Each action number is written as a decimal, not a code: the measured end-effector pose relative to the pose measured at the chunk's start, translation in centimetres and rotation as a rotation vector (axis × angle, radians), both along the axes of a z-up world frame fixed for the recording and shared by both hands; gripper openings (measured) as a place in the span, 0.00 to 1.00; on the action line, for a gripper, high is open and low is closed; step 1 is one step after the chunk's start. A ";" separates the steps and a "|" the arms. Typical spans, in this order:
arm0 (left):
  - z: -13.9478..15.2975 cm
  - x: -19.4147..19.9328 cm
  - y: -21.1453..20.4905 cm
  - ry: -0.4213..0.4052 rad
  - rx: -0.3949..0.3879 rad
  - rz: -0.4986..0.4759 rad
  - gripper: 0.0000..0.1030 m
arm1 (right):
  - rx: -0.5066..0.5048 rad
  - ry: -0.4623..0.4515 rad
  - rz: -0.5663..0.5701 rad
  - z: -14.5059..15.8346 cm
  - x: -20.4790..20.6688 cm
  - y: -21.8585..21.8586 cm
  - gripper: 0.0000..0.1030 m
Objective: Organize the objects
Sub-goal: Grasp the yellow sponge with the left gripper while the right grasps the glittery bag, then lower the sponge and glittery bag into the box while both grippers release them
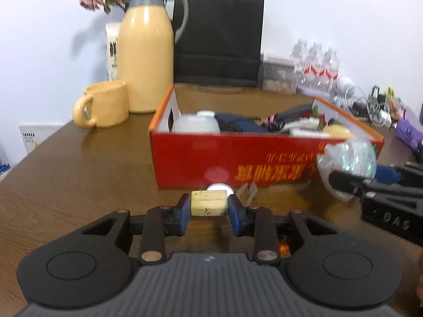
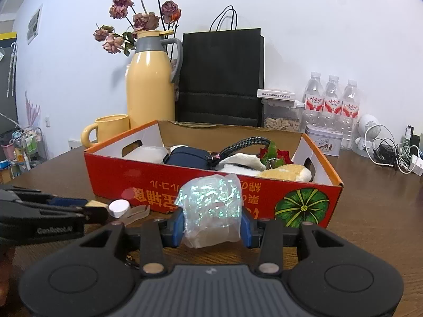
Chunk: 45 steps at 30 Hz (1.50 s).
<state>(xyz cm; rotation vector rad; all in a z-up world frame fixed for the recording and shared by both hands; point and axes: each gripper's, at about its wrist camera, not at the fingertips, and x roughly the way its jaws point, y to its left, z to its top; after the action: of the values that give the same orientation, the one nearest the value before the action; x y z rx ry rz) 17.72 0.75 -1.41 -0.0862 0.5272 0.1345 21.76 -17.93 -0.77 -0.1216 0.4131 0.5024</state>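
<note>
Up front in the left wrist view, the left gripper is clamped on a cream eraser block, dark-speckled, just short of the red box; bare brown table lies open to the left. Orange characters on the box wall are upside down, unreadable.

Over in the right wrist view, the right gripper grips a crinkled iridescent plastic bag before the box's near wall. A white cap lies beside the left gripper.

Two low wrist views, red box shared.
</note>
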 end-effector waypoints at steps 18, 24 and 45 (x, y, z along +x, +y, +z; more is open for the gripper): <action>7.3 3.6 -0.9 -0.233 0.014 -0.003 0.30 | 0.104 -0.158 -0.023 5.5 2.1 0.5 0.39; 7.2 7.5 -0.5 -0.244 -0.002 0.031 0.30 | 0.123 -0.172 -0.073 6.2 6.1 1.2 0.39; 4.6 11.9 0.0 -0.193 0.034 0.079 0.30 | 0.057 -0.089 -0.108 3.3 10.4 2.3 0.42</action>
<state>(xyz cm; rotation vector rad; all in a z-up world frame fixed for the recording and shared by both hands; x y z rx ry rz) 29.61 0.73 3.18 -0.0861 0.3286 0.2103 32.18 -15.59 2.51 -0.0657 0.3162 0.4004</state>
